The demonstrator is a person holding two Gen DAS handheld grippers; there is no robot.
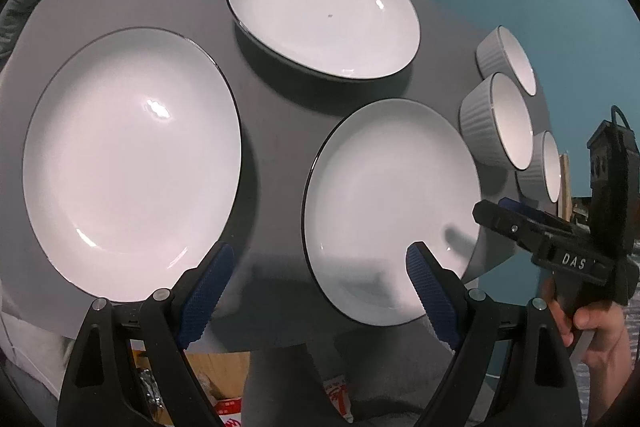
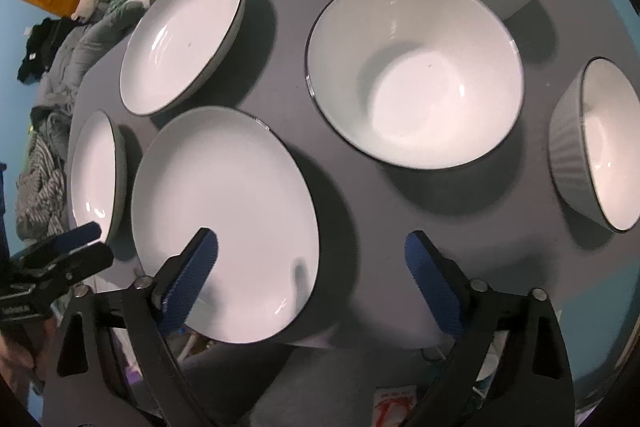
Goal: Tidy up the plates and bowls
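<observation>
The grey table (image 1: 276, 131) carries three white plates and three ribbed bowls, all mouth-up with no long axis; the bowls stand along its right edge, the rightmost bowl (image 2: 600, 143) cut off there. The left gripper (image 1: 320, 291) hangs wide open, empty, between the left plate (image 1: 132, 163) and the near plate (image 1: 384, 203). The right gripper (image 2: 312, 279) is spread wide, empty, its left finger over the near plate's rim.

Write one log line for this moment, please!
stage: approach | left gripper: open, empty | right gripper: open, empty | nearest: white dark-rimmed ceramic plate | table: grey
</observation>
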